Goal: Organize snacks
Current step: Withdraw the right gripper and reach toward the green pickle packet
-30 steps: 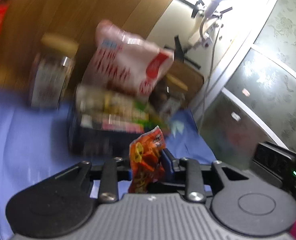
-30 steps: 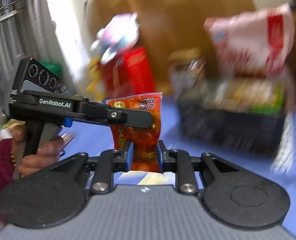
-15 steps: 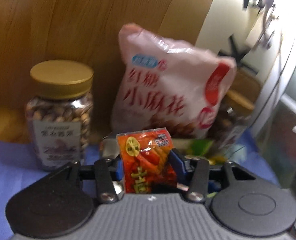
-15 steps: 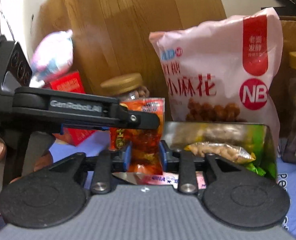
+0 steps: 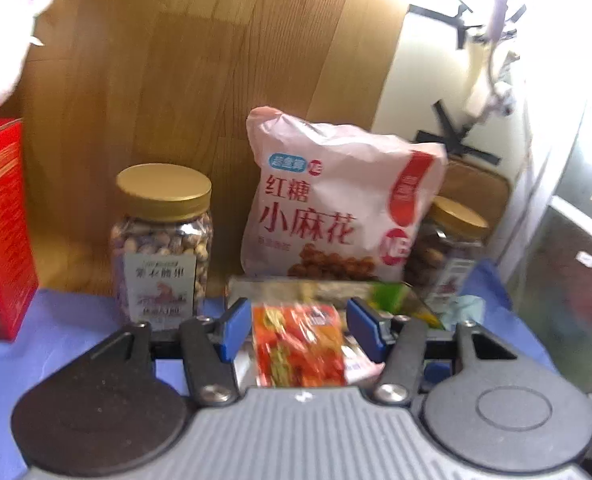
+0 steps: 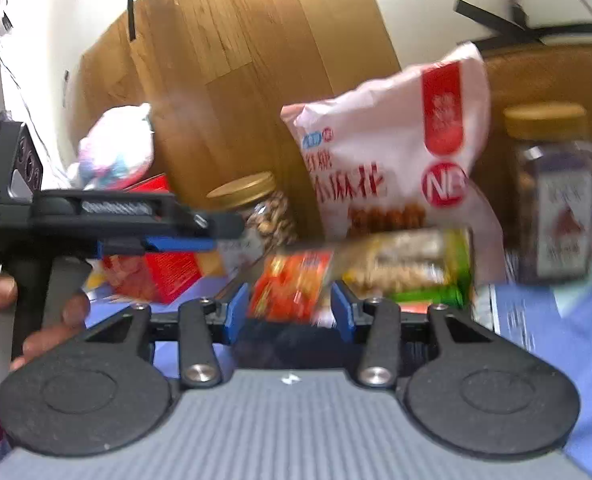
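Orange snack packet (image 5: 299,345) between opening left hand-held gripper (image 5: 300,330) jaws

Your orange snack packet (image 5: 300,346) is smeared with blur, so you can't read its print. The dark box (image 6: 280,344) under it hides behind your right tool (image 6: 290,306). The red box (image 5: 0,228) is cut off by the left edge. The far jar (image 6: 556,196) is too blurry to read, and the pink bag (image 5: 336,208) hides part of it.

Nut jar (image 5: 162,240) left of snack bag (image 5: 336,208), bag behind snack bin (image 5: 320,286)
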`<action>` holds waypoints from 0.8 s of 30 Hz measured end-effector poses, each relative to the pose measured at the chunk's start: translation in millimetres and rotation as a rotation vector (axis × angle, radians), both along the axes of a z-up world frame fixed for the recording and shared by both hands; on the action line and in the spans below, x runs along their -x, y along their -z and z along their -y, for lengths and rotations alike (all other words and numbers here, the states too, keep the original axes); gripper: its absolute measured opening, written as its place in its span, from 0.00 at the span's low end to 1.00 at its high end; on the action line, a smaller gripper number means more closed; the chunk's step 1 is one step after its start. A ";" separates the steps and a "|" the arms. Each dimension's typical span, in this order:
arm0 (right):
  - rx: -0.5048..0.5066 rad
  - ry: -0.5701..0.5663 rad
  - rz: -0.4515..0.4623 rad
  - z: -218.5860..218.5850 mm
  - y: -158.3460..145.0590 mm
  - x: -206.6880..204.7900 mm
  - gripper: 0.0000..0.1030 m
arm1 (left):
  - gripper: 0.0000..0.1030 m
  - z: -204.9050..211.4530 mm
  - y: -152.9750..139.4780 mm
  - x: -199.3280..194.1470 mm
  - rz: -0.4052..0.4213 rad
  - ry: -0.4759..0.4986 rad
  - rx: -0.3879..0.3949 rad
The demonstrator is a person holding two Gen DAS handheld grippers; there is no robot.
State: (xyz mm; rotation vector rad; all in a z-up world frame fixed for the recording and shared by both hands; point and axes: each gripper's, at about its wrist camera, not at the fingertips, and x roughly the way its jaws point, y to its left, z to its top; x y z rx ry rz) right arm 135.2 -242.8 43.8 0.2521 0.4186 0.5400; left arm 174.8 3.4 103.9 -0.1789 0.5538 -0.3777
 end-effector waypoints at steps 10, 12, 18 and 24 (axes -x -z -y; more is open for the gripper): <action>0.071 -0.145 -0.173 10.9 42.0 106.2 0.58 | 0.55 -3.6 73.1 88.5 -0.244 0.086 -0.005; 0.106 -0.148 -0.191 6.5 47.0 116.5 0.59 | 0.55 -0.2 82.5 96.5 -0.273 0.080 -0.020; 0.106 -0.157 -0.196 1.3 50.3 126.4 0.61 | 0.56 1.4 90.4 109.0 -0.295 0.072 0.003; 0.154 -0.165 -0.165 -10.3 50.7 131.6 0.63 | 0.62 5.8 91.1 118.6 -0.290 0.082 0.014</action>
